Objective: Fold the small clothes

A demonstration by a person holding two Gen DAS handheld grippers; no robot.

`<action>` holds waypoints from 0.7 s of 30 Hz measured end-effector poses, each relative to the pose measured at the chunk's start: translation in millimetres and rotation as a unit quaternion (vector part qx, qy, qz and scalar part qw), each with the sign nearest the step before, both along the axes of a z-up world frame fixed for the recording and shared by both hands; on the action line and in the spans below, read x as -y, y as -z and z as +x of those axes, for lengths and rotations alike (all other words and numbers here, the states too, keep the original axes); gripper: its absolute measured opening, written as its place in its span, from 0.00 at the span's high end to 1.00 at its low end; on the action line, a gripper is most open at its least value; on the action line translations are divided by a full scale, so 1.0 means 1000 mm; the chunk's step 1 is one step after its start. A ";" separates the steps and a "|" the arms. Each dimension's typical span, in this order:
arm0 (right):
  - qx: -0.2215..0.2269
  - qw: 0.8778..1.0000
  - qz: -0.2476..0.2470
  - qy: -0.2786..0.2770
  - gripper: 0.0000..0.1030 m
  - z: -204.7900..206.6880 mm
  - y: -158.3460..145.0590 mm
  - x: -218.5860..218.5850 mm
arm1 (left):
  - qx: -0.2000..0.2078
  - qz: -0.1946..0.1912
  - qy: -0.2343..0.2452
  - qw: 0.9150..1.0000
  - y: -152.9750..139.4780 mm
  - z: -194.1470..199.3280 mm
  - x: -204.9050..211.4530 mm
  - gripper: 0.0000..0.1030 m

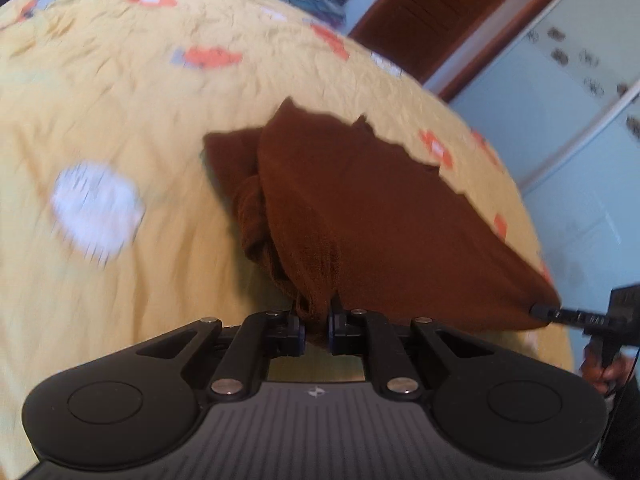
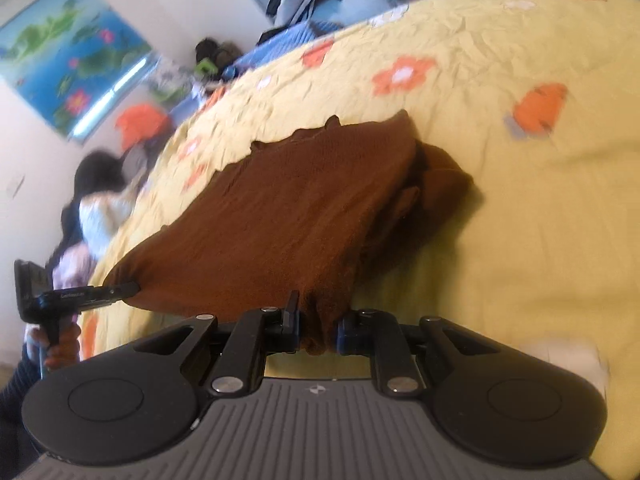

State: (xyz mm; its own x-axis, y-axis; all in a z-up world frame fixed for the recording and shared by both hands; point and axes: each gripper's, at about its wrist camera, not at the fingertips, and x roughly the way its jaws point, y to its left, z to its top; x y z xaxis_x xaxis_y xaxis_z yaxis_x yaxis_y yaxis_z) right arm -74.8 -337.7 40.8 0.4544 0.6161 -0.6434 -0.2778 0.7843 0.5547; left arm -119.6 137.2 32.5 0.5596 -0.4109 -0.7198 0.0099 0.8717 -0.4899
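Holding the near edge of the brown knit garment with both grippers, lifted off the yellow floral bedspread. Step in hand, as judged: carrying the near edge over toward the far edge to make a fold.

Left gripper: jaws pressed together on a bunched near corner of the fabric. Right gripper: likewise pinching a gathered bit of cloth; in the left wrist view it shows at the frame's right side, its tip touching the other near corner.

Garment: dark brown, soft knit texture, wavy or scalloped far edge lying on the bedspread. Near portion sags between the two grips; a crumpled wad, possibly a sleeve, hangs out at one side. Both views motion-blurred, so fine detail is uncertain.

Next move, as judged: bring both corners forward together, level, and lay them on the far edge; keep the cloth taut between grips so the loose wad does not get trapped inside. Release only once the fabric rests flat.
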 end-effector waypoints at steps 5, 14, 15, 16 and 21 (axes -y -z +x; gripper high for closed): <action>-0.038 0.999 -0.028 0.024 0.47 -0.023 0.026 0.001 | 0.011 0.067 0.042 0.997 0.005 -0.021 -0.005 0.74; 0.096 0.987 -0.030 0.123 0.05 0.070 -0.022 0.008 | 0.197 0.185 -0.053 0.961 -0.084 0.084 -0.003 0.18; 0.085 0.988 -0.033 0.121 0.08 0.090 -0.015 0.001 | 0.196 0.177 -0.041 0.964 -0.076 0.101 0.012 0.19; 0.075 0.990 -0.038 0.114 0.10 0.108 -0.007 -0.008 | 0.185 0.182 -0.030 0.965 -0.062 0.121 0.031 0.19; 0.063 0.987 -0.106 0.102 0.73 0.154 0.031 -0.051 | 0.076 0.240 0.017 0.968 0.014 0.189 0.090 0.65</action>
State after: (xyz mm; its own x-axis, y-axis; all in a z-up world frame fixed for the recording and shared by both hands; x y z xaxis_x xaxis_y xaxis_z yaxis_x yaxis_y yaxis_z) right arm 79.6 -286.8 9.8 0.6397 0.3621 -0.6780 -0.1595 0.9254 0.3438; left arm 69.3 47.3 18.6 0.6659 -0.0697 -0.7428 0.0821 0.9964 -0.0198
